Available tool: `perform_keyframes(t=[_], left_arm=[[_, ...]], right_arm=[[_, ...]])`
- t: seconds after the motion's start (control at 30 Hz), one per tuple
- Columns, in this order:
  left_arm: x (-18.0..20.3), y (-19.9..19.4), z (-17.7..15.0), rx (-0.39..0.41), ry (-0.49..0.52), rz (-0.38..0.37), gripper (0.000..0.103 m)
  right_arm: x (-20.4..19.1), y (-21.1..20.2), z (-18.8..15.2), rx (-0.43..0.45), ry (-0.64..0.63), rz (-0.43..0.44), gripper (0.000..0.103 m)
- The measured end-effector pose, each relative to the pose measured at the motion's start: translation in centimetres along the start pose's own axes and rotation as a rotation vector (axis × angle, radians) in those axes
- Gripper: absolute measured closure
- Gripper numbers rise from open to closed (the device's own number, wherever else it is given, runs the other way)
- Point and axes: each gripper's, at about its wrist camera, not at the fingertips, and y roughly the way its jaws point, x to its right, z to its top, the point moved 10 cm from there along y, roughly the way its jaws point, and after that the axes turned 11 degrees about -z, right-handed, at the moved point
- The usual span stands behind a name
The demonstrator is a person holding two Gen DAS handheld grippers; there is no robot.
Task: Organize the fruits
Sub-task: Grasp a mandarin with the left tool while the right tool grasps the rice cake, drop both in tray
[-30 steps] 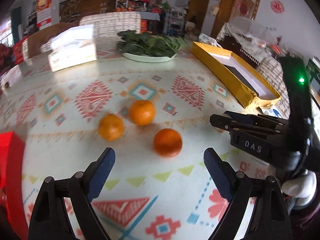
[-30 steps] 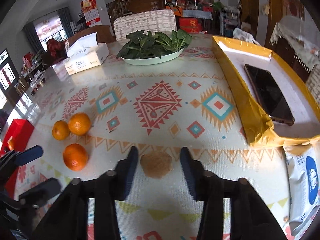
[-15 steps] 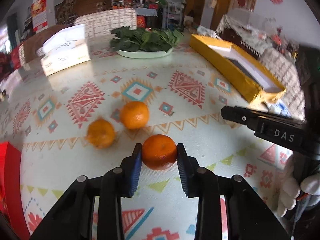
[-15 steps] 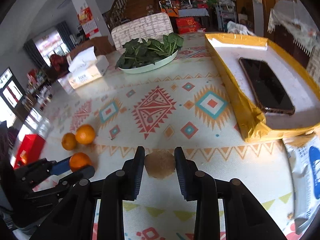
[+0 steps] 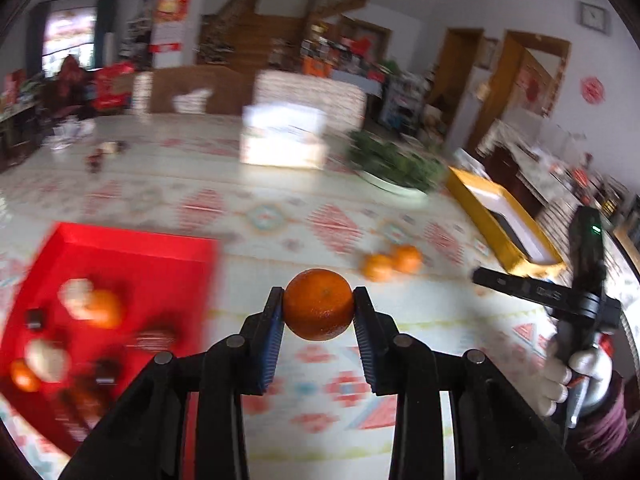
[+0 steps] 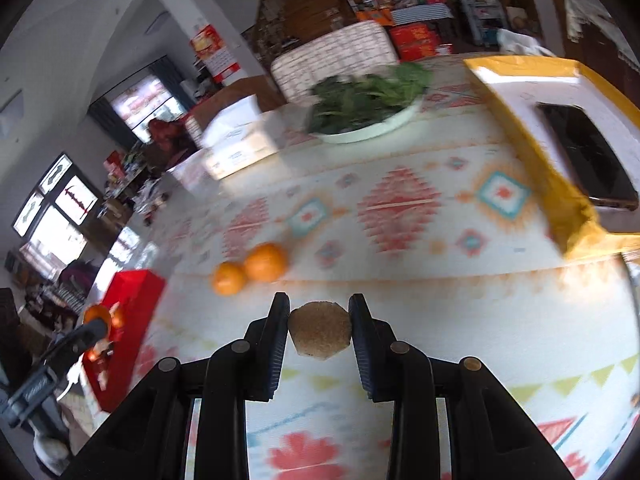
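Oranges are split three ways: one orange [image 5: 318,304] is clamped between the blue pads of my left jaws [image 5: 318,308], closed snugly on its sides and carrying it clear above the table [image 5: 280,216]; two more oranges [image 5: 392,266] lie touching each other on the patterned cloth further off and a little to the right, and in my right view that pair [image 6: 252,267] sits left of and beyond my right jaws. My right jaws [image 6: 319,330] are closed tight on a brown, rough-skinned fruit [image 6: 320,334], gripped at both flanks and raised off the cloth. A red tray [image 5: 132,248] rests on the table to the near left in my left view, holding several blurred pieces, some orange, some pale; I cannot tell what each one is. In my right view the same tray [image 6: 132,292] shows at the left edge of the table, with my left jaws and their orange [image 6: 96,316] just in front of it. Farther away stand a tissue box [image 5: 282,140], a plate of leafy greens [image 6: 368,108] and, along the right side, a yellow box lid [image 6: 560,184] with a dark phone [image 6: 584,156] lying inside it. My gloved right hand [image 5: 576,376] holds its tool at the right edge of my left view
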Motion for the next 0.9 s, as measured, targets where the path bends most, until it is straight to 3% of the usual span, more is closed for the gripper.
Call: perform_keyframes(t=[0.23,0.4,0.63,0.9], left_arm=[[-10.8,-4.5,1.0,0.033,-0.101,0.179,0.070],[-16.6,-4.3,1.6,-0.003,-0.167,0.231,0.070],[-22.4,-2.5,1.0,-0.054,-0.267,0.248,0.070],[-24.3,-1.4,0.5,-0.078,-0.329,0.218,0.070]], right_arm=[[-11.6,-0.6,-0.1,-0.014,-0.151,0.102,0.069],[-20.3,0.9,-2.2,-0.068,-0.256,0.194,0.069],[-28.5,4.2,-7.0,-0.159,-0.396,0.241,0.069],[-32.1,7.6,-10.7,-0.205,-0.527,0.210,0.069]])
